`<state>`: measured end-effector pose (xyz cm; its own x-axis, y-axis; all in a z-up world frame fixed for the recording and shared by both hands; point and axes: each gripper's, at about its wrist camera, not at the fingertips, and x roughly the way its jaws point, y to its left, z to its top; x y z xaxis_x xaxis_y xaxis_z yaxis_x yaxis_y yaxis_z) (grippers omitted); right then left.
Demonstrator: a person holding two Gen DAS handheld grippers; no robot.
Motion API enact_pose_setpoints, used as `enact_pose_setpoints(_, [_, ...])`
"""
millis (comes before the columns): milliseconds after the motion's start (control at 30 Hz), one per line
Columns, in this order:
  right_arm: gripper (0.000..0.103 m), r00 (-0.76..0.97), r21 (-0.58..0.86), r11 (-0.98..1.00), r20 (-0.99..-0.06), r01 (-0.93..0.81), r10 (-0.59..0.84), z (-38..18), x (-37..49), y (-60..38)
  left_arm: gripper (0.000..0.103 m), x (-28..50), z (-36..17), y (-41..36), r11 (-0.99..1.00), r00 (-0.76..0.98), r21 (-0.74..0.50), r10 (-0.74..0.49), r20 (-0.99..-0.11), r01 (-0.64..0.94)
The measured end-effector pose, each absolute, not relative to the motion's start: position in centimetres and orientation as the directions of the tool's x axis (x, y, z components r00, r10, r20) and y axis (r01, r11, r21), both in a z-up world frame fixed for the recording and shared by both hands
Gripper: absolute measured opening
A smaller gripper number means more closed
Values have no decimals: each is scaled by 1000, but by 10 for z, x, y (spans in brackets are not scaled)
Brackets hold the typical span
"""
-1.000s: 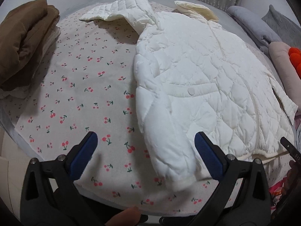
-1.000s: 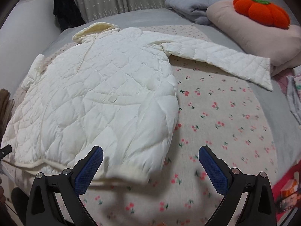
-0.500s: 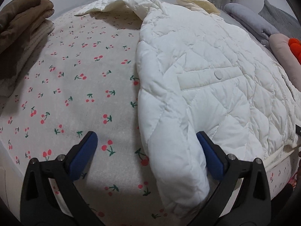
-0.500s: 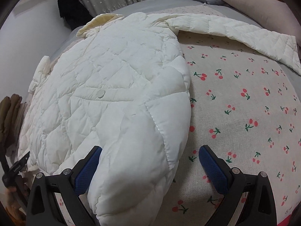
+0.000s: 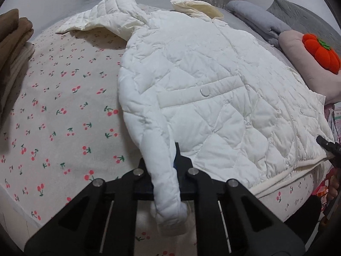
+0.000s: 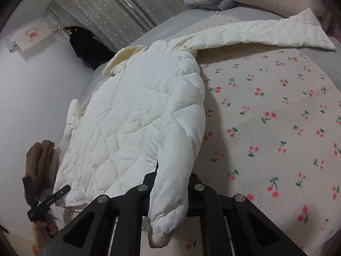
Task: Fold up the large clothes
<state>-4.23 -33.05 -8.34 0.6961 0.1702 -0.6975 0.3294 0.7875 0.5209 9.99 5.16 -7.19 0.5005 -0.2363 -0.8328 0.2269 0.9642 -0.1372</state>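
Note:
A white quilted jacket (image 5: pixel 213 89) lies front up on the cherry-print sheet (image 5: pixel 64 106), both sleeves spread outward. In the left wrist view my left gripper (image 5: pixel 168 162) has its jaws closing on the jacket's near left hem corner, and the puffy fabric is pinched between them and hangs toward the camera. In the right wrist view my right gripper (image 6: pixel 170 177) is closing the same way on the jacket's (image 6: pixel 127 128) near right hem corner. The pads are hidden by fabric. The long right sleeve (image 6: pixel 266 34) stretches away flat.
Folded brown clothes (image 5: pixel 12 40) are stacked at the left of the bed. A grey blanket (image 5: pixel 260 21) and a pink pillow with an orange pumpkin plush (image 5: pixel 321 53) lie at the right. A black garment (image 6: pixel 87 44) hangs by the curtain. The bed's near edge runs just below both grippers.
Both grippers moved in over the jacket's near hem corners, and their wide-open jaws came together on the fabric. Each corner now bunches up between the jaws.

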Motion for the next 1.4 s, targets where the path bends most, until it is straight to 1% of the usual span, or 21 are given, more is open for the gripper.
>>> enact_pose_setpoints(67, [11,687,513,785,-709,347,160,-83,-57,-326,12,97,-73,53,961,491,-137,-242,-837,240])
enact_pose_setpoints(233, [11,640,431,827,-760,361,117,-89,-94,-307,12,80,-73,64,948,439,-124,-248,-864,292])
enact_pose_setpoints(300, [12,628,429,823,-769,371,118,-93,-95,-306,13,71,-73,64,941,416,-107,-242,-876,322])
enact_pose_setpoints(367, [14,624,439,819,-770,369,131,-95,-93,-309,16,62,-75,62,928,387,-81,-229,-893,362])
enact_pose_setpoints(400, [16,624,439,820,-770,368,133,-94,-94,-312,23,59,-74,62,924,379,-66,-219,-899,377])
enact_pose_setpoints(467, [26,619,418,829,-777,371,115,-87,-94,-316,37,53,-65,60,921,392,-19,-185,-901,390])
enact_pose_setpoints(500, [37,619,391,838,-781,380,84,-80,-96,-319,55,51,-58,60,922,414,16,-159,-896,388])
enact_pose_setpoints(533, [53,621,360,846,-783,393,45,-73,-98,-323,77,48,-51,60,923,446,54,-132,-885,381])
enact_pose_setpoints(567, [61,627,334,850,-779,407,6,-68,-106,-329,85,45,-42,61,925,490,93,-109,-865,369])
enact_pose_setpoints(600, [70,637,302,854,-769,424,-45,-58,-109,-333,91,42,-33,63,926,526,113,-102,-844,360])
enact_pose_setpoints(667, [71,643,258,857,-758,446,-106,-43,-103,-336,91,42,-16,65,929,576,128,-104,-811,348])
enact_pose_setpoints(767, [75,660,237,855,-735,461,-152,-23,-99,-347,95,51,1,57,931,598,95,-145,-788,352])
enact_pose_setpoints(867, [78,679,215,871,-714,442,-169,-7,-82,-342,96,67,6,39,921,597,68,-192,-779,384])
enact_pose_setpoints(933, [80,694,219,886,-705,409,-147,-1,-66,-327,96,76,6,27,907,593,63,-218,-775,416])
enact_pose_setpoints(1033, [82,707,221,907,-699,357,-108,3,-45,-308,96,98,7,20,907,610,103,-187,-770,408])
enact_pose_setpoints(1133, [83,700,199,923,-708,329,-97,0,-31,-293,96,131,4,40,932,632,117,-138,-763,344])
enact_pose_setpoints(1200, [83,687,181,931,-720,319,-95,-4,-21,-286,96,158,2,65,958,622,69,-126,-773,280])
enact_pose_setpoints(1267, [83,674,167,936,-733,311,-93,-10,-13,-280,96,190,-3,97,977,597,-34,-156,-787,211])
enact_pose_setpoints(1333, [83,660,163,937,-747,308,-87,-16,-3,-278,96,223,-6,133,978,602,-165,-209,-770,128])
enact_pose_setpoints(1400, [83,645,164,937,-760,308,-78,-20,8,-276,96,253,-13,161,964,609,-263,-231,-759,38])
